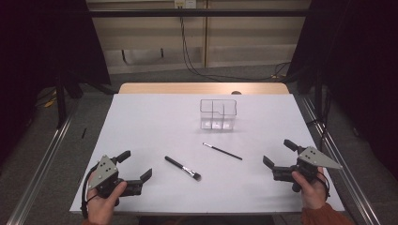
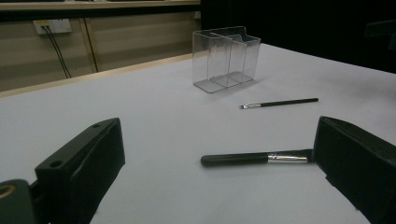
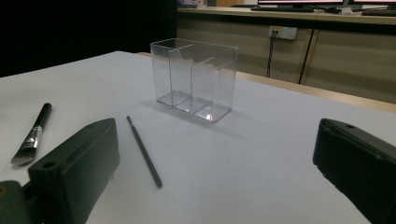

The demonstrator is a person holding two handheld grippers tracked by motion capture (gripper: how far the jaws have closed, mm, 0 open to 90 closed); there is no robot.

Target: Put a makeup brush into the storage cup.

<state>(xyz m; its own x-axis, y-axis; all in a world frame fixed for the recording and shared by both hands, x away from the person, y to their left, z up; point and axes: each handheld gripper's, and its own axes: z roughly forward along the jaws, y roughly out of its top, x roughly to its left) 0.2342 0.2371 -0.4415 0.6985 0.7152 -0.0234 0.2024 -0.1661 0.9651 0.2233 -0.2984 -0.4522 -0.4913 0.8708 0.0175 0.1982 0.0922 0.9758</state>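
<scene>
While both sets of jaws stood spread and empty, the thick brush (image 2: 254, 158) and thin brush (image 3: 144, 151) lay ahead, unlabelled.

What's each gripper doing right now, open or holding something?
Left gripper: open, holding nothing, resting low near the thick brush.
Right gripper: open, holding nothing, near the thin brush.
</scene>
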